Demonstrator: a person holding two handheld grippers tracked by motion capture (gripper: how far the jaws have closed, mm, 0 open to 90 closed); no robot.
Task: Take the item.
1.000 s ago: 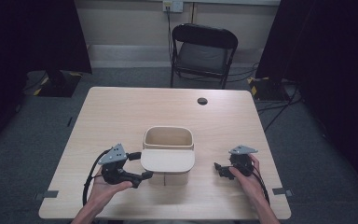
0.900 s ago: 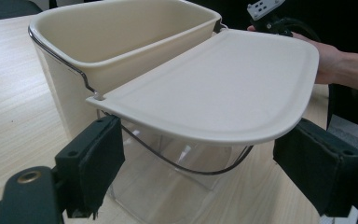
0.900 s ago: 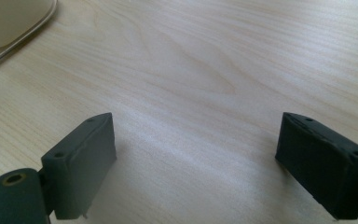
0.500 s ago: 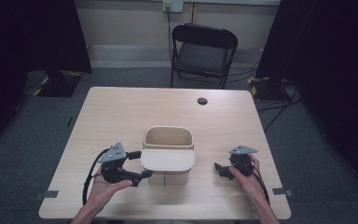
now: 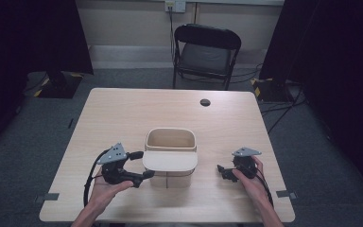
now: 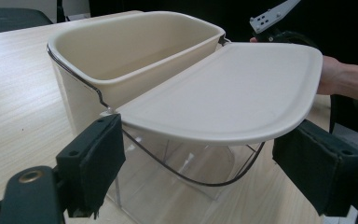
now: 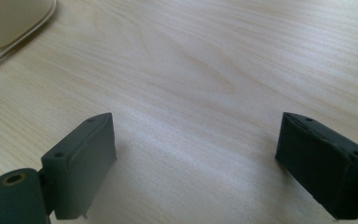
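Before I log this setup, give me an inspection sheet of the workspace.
Surface: wooden table, bare around the bin.
Job's things: cream bin, upright, its lid flipped open toward the person.
Clutter: small dark round object near the far edge.
Grippers: left hand-held gripper open, jaws astride the lid's edge; right hand-held gripper open over bare wood.
Cables: black cable looping from the left gripper.
Surroundings: folding chair, dark curtains.
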